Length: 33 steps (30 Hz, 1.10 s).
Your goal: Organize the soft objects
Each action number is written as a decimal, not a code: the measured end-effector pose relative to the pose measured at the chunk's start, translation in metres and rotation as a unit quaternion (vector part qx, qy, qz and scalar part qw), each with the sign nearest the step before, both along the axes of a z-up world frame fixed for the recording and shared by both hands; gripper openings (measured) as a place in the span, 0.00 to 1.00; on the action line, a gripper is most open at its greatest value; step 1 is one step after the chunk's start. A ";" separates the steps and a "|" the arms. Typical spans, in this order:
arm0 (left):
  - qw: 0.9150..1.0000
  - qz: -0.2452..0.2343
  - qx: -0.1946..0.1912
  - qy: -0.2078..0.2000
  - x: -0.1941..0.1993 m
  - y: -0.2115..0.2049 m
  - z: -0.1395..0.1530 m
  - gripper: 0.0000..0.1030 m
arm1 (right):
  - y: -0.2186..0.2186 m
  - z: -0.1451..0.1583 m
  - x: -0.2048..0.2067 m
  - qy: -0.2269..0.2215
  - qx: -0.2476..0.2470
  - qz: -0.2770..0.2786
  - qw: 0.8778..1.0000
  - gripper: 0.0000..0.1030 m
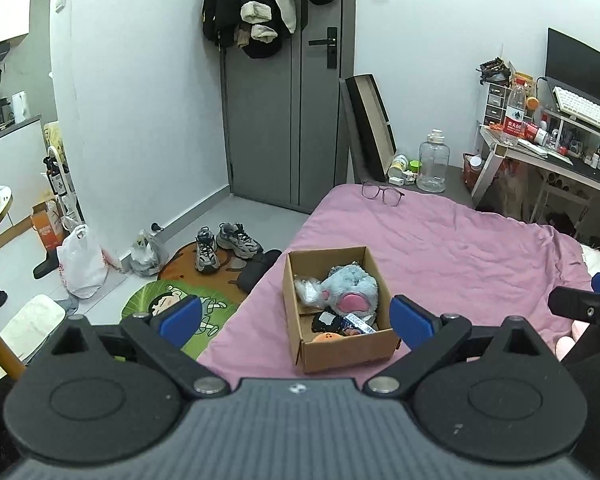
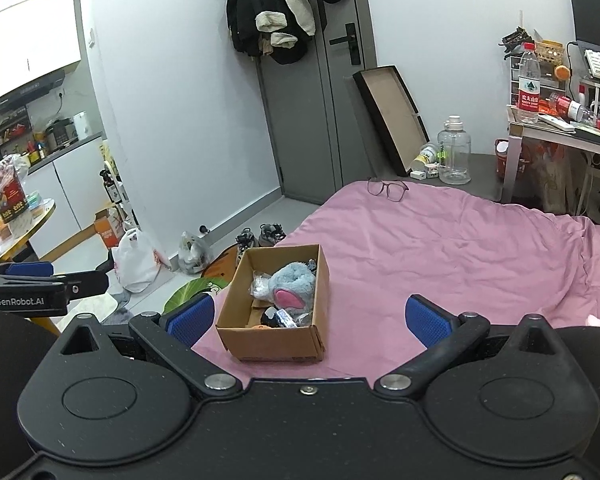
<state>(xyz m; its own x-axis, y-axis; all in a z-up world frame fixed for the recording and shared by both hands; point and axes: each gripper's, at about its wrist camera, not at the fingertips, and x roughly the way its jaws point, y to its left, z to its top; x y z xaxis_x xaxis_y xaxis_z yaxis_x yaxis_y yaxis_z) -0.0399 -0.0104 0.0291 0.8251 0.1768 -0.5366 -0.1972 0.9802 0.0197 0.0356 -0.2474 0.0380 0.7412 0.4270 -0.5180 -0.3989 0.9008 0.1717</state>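
Left claw (image 1: 296, 318): spread wide, empty; hovers near the box (image 1: 346, 346)
Right claw (image 2: 310, 316): wide, empty
Box: holds blue plush (image 1: 350, 290); likely nearly packed
Advice: approach low; avoid tipping the box on the bed (image 1: 460, 240)

the plain brown cardboard box (image 1: 342, 350) sits on a wrinkled pink bedsheet (image 1: 452, 248). inside it, a fluffy pale blue plush toy (image 1: 350, 284) shows a pink patch. each black plastic gripper carries ribbed blue finger pads (image 2: 424, 318). the floor mat (image 1: 180, 304) is green with a cartoon boy, beside grey-and-white sneakers (image 1: 224, 244). the door (image 1: 284, 120) is grey.
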 end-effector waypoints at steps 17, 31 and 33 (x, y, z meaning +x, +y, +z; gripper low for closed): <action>1.000 -0.012 -0.020 0.010 0.015 -0.007 -0.011 0.96 | -0.003 -0.005 0.017 0.025 0.002 -0.005 1.000 1.00; 1.000 -0.005 -0.023 0.003 0.014 -0.007 -0.012 0.96 | -0.003 -0.007 0.017 0.024 0.003 -0.008 1.000 1.00; 1.000 -0.005 -0.015 0.001 0.013 -0.010 -0.010 0.96 | -0.003 -0.007 0.017 0.023 0.003 -0.009 1.000 1.00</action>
<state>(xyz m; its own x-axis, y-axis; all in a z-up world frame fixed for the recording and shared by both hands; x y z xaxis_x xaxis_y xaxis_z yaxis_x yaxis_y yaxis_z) -0.0266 -0.0201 0.0187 0.8253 0.1523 -0.5437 -0.1879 0.9821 -0.0101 0.0521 -0.2508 0.0309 0.7243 0.4170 -0.5491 -0.3747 0.9066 0.1942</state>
